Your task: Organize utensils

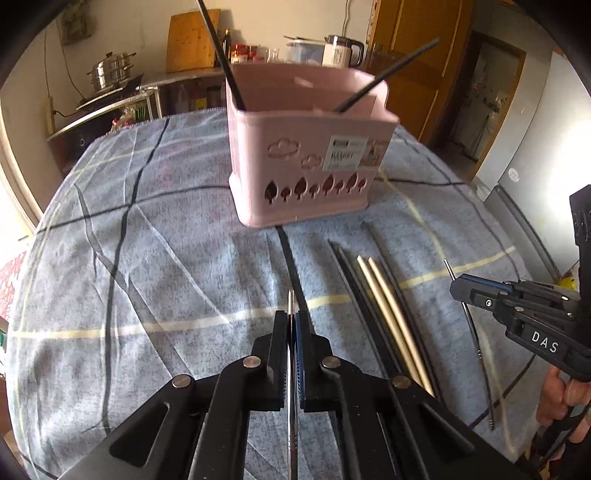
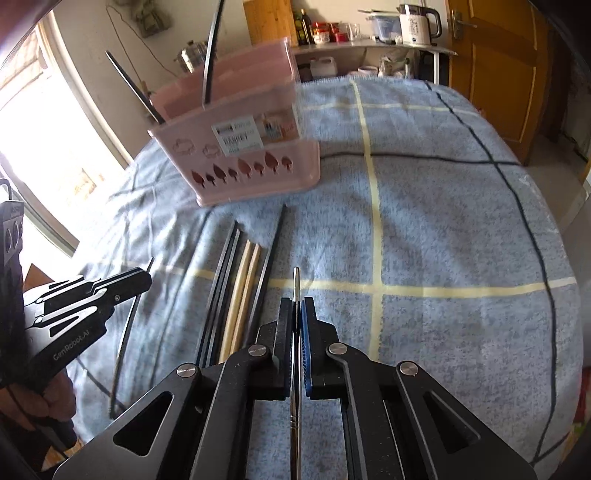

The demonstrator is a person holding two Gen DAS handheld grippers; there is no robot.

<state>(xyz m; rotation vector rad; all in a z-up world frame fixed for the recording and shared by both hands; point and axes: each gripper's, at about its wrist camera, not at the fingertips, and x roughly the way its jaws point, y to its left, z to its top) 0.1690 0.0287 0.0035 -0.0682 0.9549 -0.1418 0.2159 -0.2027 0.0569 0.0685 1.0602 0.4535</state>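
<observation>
A pink utensil basket [image 1: 306, 162] [image 2: 251, 155] stands on the blue checked cloth with two black chopsticks [image 1: 221, 55] [image 2: 133, 85] leaning in it. My left gripper [image 1: 291, 317] [image 2: 147, 275] is shut on a thin metal chopstick [image 1: 291, 299], held above the cloth in front of the basket. My right gripper [image 2: 296, 302] [image 1: 456, 286] is shut on another metal chopstick [image 2: 295, 280], to the right of the left one. Between the two grippers, a wooden pair [image 1: 391, 317] [image 2: 243, 291] and several dark chopsticks [image 1: 354, 295] [image 2: 221, 280] lie side by side on the cloth.
The cloth-covered table [image 2: 443, 221] stretches wide to the right of the basket. Behind it, a counter holds a white kettle [image 1: 338, 50] [image 2: 417, 24], jars and a wooden board [image 1: 192, 40]. A steel pot [image 1: 110, 74] sits at the back left, a wooden door [image 2: 495, 74] at the right.
</observation>
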